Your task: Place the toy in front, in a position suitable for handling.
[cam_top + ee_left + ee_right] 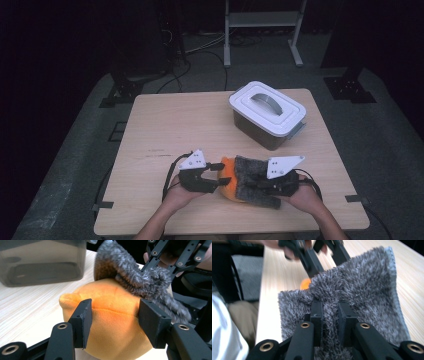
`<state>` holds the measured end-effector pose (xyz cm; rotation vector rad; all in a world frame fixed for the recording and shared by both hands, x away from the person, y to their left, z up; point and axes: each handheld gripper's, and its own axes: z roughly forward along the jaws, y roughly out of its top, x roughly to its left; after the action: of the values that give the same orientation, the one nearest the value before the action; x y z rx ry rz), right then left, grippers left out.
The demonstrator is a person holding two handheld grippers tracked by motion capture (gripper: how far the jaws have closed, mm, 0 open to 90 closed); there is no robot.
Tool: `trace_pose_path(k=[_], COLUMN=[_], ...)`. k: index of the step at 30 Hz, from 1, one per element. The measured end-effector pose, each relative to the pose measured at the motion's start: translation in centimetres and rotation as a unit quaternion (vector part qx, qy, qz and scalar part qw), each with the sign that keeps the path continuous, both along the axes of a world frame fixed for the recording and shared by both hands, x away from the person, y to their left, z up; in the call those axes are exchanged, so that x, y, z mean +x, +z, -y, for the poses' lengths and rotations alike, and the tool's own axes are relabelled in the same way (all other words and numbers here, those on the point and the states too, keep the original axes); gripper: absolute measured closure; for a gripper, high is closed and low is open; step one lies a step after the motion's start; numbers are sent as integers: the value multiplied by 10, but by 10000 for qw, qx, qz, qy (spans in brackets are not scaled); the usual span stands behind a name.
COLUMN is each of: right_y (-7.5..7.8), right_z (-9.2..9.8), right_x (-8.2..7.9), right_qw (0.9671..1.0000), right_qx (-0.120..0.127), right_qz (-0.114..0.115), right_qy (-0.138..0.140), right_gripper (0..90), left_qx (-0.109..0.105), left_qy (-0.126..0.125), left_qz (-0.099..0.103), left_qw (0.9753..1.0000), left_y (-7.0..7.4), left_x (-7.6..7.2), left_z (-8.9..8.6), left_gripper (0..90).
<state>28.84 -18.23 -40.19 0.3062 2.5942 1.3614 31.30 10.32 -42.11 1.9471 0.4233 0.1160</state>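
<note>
Two grippers on one orange plush toy (pixel 112 322).
My left gripper (pixel 113 320) clamps it; my right gripper (pixel 330 315) pinches the grey fuzzy cloth (pixel 362 290) draped over it.

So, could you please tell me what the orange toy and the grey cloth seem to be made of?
The round orange plush toy looks like soft short-pile fabric, matte, with stitched seams. The shaggy grey cloth looks like long-pile microfibre or fleece, judging by its fuzzy fibres and hemmed edge.
</note>
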Motion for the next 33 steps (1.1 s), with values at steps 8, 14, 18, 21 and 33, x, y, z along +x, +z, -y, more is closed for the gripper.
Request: trace_pose_path(k=[8, 14, 18, 21, 33], right_y=[7, -1, 1, 7, 3], right_z=[5, 3, 3, 3, 7], right_x=[1, 3, 1, 0, 5], right_qw=[9989, 9994, 9997, 9991, 9991], right_qx=[365, 228, 176, 369, 315], right_qz=[18, -53, -108, -38, -166], right_qy=[-278, -243, -130, -186, -228], right_gripper=[757, 757, 760, 762, 759], left_qx=[-56, -43, -46, -23, 198], left_qy=[-184, -154, -84, -231, -165], left_qz=[5, -13, 5, 64, 366], left_qw=[9998, 9999, 10000, 9997, 9990], left_y=[-1, 2, 1, -1, 5], left_x=[-1, -1, -4, -4, -9], left_z=[2, 2, 5, 6, 8], left_gripper=[449, 386, 343, 388, 257])
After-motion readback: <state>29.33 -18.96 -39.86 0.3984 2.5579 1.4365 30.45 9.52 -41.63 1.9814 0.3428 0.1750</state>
